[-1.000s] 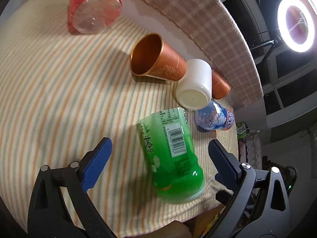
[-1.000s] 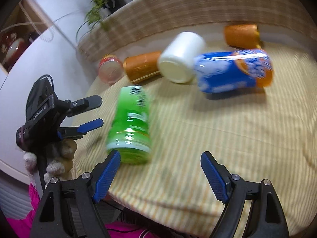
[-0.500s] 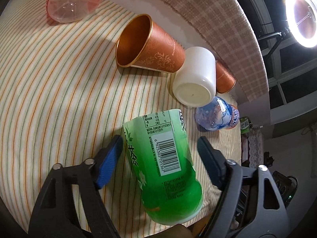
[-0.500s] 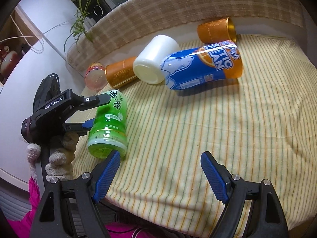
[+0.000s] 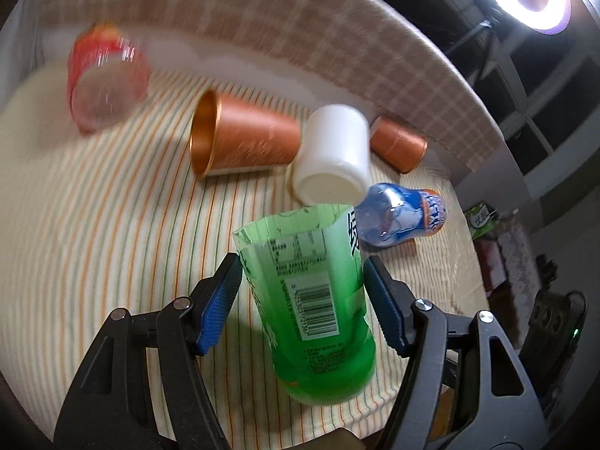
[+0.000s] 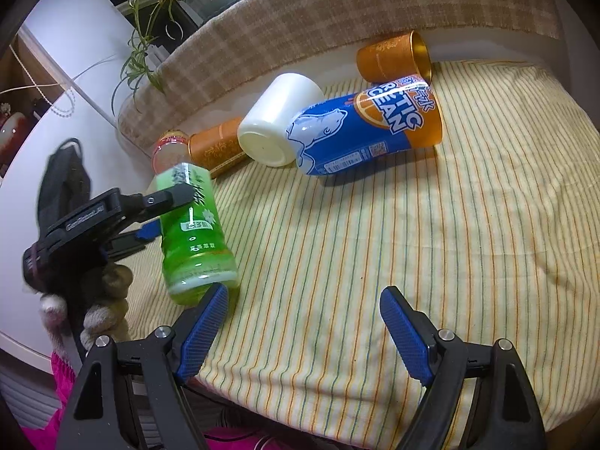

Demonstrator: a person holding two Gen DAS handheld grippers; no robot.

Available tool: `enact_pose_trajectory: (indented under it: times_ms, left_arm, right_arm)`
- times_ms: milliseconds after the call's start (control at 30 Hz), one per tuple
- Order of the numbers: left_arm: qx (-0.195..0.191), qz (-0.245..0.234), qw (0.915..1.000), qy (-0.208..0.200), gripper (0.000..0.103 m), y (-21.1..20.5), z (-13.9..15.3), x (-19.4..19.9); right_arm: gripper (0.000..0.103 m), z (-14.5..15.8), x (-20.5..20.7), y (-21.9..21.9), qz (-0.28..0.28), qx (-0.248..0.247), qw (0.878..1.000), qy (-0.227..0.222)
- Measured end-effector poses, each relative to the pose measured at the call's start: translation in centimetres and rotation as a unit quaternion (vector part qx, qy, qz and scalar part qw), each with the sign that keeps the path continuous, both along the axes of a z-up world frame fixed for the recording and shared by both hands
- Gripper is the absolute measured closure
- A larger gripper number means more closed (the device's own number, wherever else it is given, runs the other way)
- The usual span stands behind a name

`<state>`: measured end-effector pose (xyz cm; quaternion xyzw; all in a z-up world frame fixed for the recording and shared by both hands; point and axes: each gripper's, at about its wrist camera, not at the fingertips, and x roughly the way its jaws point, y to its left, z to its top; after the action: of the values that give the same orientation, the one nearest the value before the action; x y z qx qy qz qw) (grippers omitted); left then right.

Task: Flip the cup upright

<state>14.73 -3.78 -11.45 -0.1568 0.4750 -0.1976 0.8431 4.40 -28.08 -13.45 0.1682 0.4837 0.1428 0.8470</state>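
While right claw (image 6: 300, 332) gapes wide, empty, left claw (image 5: 302, 300) clamps tilted green cup (image 5: 318, 307).

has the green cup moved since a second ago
Yes. In the right wrist view the green cup, gripped by the left gripper, has tipped up from lying on the striped cloth; its open end now overlaps the red cup.
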Motion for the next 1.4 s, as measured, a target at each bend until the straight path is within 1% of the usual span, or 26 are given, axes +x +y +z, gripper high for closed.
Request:
enact_pose_trajectory:
  times_ms: [167, 267, 400, 567, 700, 767, 967, 1400]
  left_arm:
    - [0.039, 0.001, 0.9982, -0.044, 0.034, -0.7, 1.4, -0.7]
    - [0.068, 0.005, 0.9951, -0.071, 0.035, -1.2, 2.1, -1.1]
    - [0.115, 0.007, 0.9869, -0.113, 0.035, -2.4, 2.7, -1.5]
    - [0.146, 0.005, 0.98, -0.135, 0.036, -3.7, 2.6, -1.4]
    - [0.16, -0.003, 0.9765, -0.144, 0.036, -4.4, 2.4, -1.6]
    - [0.165, -0.006, 0.9753, -0.147, 0.036, -4.8, 2.4, -1.6]
    - [0.163, -0.016, 0.9757, -0.146, 0.036, -5.2, 2.2, -1.6]
    - [0.131, -0.028, 0.9836, -0.121, 0.036, -5.0, 1.7, -1.3]
  right_arm:
    - [0.018, 0.0, -0.1, 0.2, -0.001, 0.0, 1.0, 0.0]
    - [0.018, -0.1, -0.2, 0.1, -0.004, -0.001, 1.0, 0.002]
    - [0.018, -0.4, -0.1, -0.1, -0.008, 0.001, 1.0, 0.008]
    - [0.018, -0.6, -0.1, -0.2, -0.011, 0.003, 1.0, 0.013]
    - [0.018, -0.6, -0.1, -0.3, -0.013, 0.003, 1.0, 0.012]
    - [0.018, -0.5, -0.1, -0.4, -0.015, 0.001, 1.0, 0.012]
    - [0.018, -0.5, 0.0, -0.7, -0.022, 0.004, 1.0, 0.011]
    - [0.018, -0.4, 0.0, -0.8, -0.027, 0.002, 1.0, 0.012]
